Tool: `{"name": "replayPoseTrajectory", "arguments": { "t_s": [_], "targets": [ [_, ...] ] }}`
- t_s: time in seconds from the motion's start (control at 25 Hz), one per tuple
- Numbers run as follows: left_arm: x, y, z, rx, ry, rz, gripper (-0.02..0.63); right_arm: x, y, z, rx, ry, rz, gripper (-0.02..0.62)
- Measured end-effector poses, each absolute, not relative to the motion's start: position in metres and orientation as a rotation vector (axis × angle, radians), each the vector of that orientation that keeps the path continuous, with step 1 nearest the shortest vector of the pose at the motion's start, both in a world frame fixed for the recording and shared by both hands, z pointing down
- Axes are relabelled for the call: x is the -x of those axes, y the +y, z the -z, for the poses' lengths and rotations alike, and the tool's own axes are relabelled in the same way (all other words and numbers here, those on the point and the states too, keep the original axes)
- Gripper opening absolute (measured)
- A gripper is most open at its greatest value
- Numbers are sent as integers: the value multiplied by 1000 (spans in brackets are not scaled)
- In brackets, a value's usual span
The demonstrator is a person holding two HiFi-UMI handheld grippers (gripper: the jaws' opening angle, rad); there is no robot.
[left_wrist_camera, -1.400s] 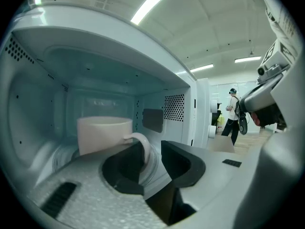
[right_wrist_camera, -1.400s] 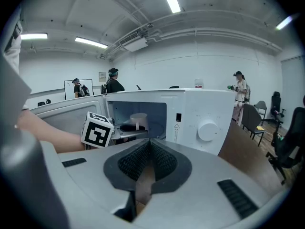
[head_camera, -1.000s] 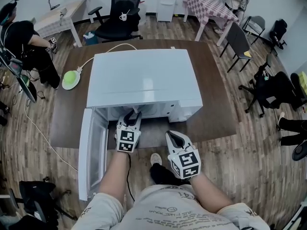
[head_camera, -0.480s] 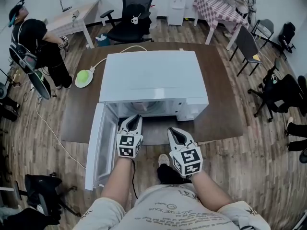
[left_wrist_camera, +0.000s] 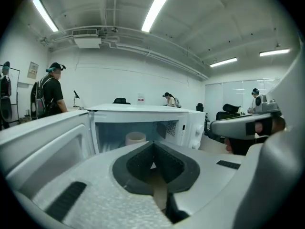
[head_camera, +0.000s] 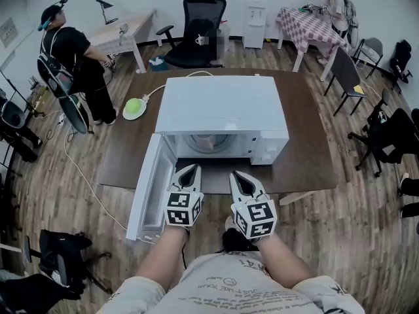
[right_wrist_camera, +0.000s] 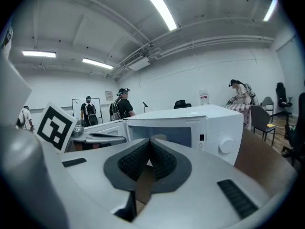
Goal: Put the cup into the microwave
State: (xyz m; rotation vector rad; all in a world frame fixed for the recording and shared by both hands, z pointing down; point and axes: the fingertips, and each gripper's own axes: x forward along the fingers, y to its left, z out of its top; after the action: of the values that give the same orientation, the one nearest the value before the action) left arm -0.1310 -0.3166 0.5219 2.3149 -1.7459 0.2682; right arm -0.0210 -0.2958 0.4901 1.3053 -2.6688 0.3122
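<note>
Only from the head view, the whole layout: white microwave (head_camera: pixel 226 103) on the brown desk (head_camera: pixel 308 165), door (head_camera: pixel 152 188) swung wide open to the left and reaching past the desk's near edge. Side by side just before the open cavity, tips toward it and neither inside: left tongs (head_camera: pixel 190 169) and right tongs (head_camera: pixel 237 175). On the desk's far left corner a green object (head_camera: pixel 134 108), with a white cable (head_camera: pixel 160 86) leading from it toward the back of the microwave. From up here the cavity is just a pale round floor, contents hard to make out.

Only from the left gripper view: the cup (left_wrist_camera: pixel 136 138), pale and upright, standing inside the microwave cavity toward the back, well apart from both tongs. Door's inner face at the left. Left tongs (left_wrist_camera: pixel 153 147) clenched, dark pads together at the tip, nothing between them. Right tongs' grey body (left_wrist_camera: pixel 245 125) at the right edge.

From the right gripper view: the microwave's control side with its round knob (right_wrist_camera: pixel 226 146), hardly seen from the left one. Right tongs (right_wrist_camera: pixel 150 146) clenched as well, pads meeting, gripping nothing. Left tongs' marker cube (right_wrist_camera: pixel 56 123) at the left. Cavity largely hidden behind the pads.

Around the desk: person (head_camera: pixel 69 54) standing at far left, black office chair (head_camera: pixel 200 31) behind, checked table (head_camera: pixel 308 21) at upper right.
</note>
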Motion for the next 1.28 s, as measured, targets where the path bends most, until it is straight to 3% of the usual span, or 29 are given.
{"name": "replayPoseTrajectory", "arguments": {
  "t_s": [0.48,1.28],
  "targets": [
    [98,-235,-449,-2391,-1804,-209,14,16,-256,-433,-1357,-2804,-235,15],
    [90,-212,-442,-2408,-1819,-195,15,10,-233,-435,-1356,-2815,-244,15]
  ]
}}
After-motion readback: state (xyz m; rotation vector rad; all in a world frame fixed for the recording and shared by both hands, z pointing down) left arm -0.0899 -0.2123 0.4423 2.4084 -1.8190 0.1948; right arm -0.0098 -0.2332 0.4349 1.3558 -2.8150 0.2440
